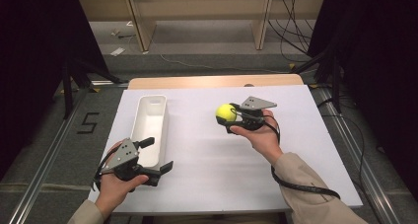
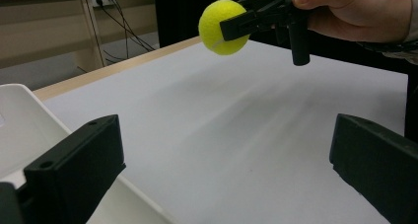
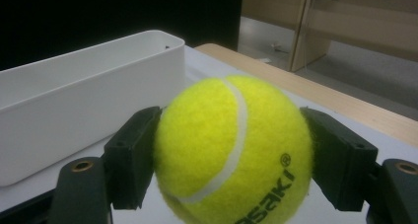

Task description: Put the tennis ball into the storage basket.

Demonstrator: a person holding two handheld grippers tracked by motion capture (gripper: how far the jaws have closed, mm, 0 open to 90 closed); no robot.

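Right gripper (image 1: 230,119) raised, fingers clamped; left gripper (image 1: 157,155) low, fingers spread wide.

Right tool (image 1: 230,116) grips tennis ball (image 1: 225,112) above white mat (image 1: 212,155).

The tennis ball (image 1: 226,112) is bright yellow-green and fuzzy, with a white curved seam running across its face and part of a black printed brand name low on one side, as the right gripper view (image 3: 231,150) shows. It is whole and round, not squashed. It sits clamped between the two black jaws of the right tool (image 1: 231,116), one jaw pressed on each flank. From the left gripper view the ball (image 2: 222,26) hangs clear above the white worktop (image 1: 207,155), touching nothing below. In the high view it lies at about 1 o'clock from the worktop's centre, well apart from the white tray (image 1: 148,130) at 9 o'clock.
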